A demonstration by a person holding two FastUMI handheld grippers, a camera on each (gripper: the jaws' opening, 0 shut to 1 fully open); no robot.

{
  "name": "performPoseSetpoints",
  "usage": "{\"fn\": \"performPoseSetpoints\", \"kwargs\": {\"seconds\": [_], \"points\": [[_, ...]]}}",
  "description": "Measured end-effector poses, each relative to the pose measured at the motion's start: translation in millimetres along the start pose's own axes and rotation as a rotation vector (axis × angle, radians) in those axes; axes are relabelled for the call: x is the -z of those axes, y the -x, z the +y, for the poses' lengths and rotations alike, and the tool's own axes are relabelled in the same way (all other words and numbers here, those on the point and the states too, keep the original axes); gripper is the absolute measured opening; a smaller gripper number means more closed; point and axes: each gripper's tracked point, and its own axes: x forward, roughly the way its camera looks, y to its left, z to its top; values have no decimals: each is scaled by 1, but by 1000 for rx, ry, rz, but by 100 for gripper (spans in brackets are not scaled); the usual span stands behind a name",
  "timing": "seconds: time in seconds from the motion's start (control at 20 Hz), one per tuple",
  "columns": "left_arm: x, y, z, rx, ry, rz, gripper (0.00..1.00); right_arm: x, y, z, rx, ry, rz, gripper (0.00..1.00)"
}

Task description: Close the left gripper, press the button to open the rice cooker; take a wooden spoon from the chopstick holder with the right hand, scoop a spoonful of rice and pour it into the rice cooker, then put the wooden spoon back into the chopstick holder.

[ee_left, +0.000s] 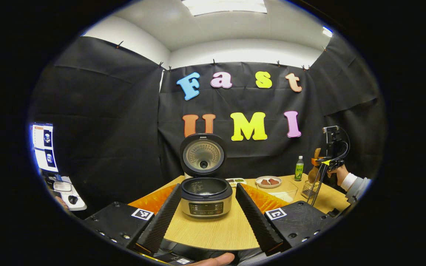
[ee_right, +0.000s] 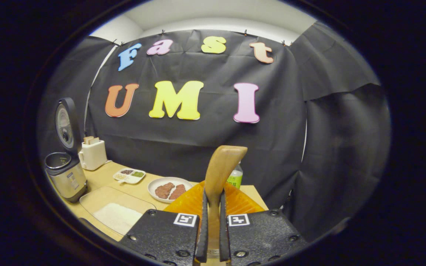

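Note:
The rice cooker [ee_left: 205, 201] stands in the middle of the wooden table [ee_left: 216, 229] with its lid [ee_left: 202, 154] raised and the inner pot showing. My left gripper [ee_left: 208, 186] is open in front of it, one finger on each side, touching nothing. My right gripper [ee_right: 213, 194] is shut on the handle of a wooden spoon [ee_right: 222, 166], whose bowl points up. In the left gripper view the right gripper [ee_left: 325, 162] hangs above the wire chopstick holder [ee_left: 309, 189], held by a hand [ee_left: 340, 173]. A clear container of rice [ee_right: 117, 214] lies left of the spoon.
A plate of meat [ee_right: 170, 189], a small divided tray [ee_right: 129, 175], a green bottle [ee_left: 299, 168] and a white toaster [ee_right: 93, 153] sit toward the table's back. The rice cooker [ee_right: 65, 177] stands at far left in the right gripper view. A monitor [ee_left: 44, 146] stands off the table's left.

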Motion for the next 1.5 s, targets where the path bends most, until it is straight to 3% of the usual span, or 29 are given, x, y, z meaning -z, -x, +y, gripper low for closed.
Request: {"fn": "performPoseSetpoints", "kwargs": {"seconds": [0.25, 0.3, 0.4, 0.45, 0.5, 0.6, 0.95, 1.25, 1.5], "points": [[-14, -19, -6, 9, 2, -7, 94, -3, 5, -2, -28, 0, 6, 26], [-16, -23, -7, 11, -1, -8, 94, -6, 3, -5, -20, -1, 2, 30], [-20, -34, -10, 15, -10, -7, 94, -12, 4, -4, -16, -8, -9, 48], [-20, -39, -13, 16, -15, -5, 94, -19, 6, -4, -20, -13, -24, 47], [-21, -45, -14, 18, -20, -4, 94, -26, 10, -2, -26, -16, -41, 54], [-21, -56, -18, 20, -25, 4, 95, -38, 13, -7, -11, -7, -80, 52], [-26, -85, -24, 33, -22, 20, 94, -63, 42, 7, -56, -58, -125, 84], [-50, -117, -23, 39, -23, 10, 94, -81, 105, 9, 38, -96, -118, 92], [-74, -169, -12, 32, -47, 11, 95, -65, 146, 29, -26, -167, -83, 94]]}}
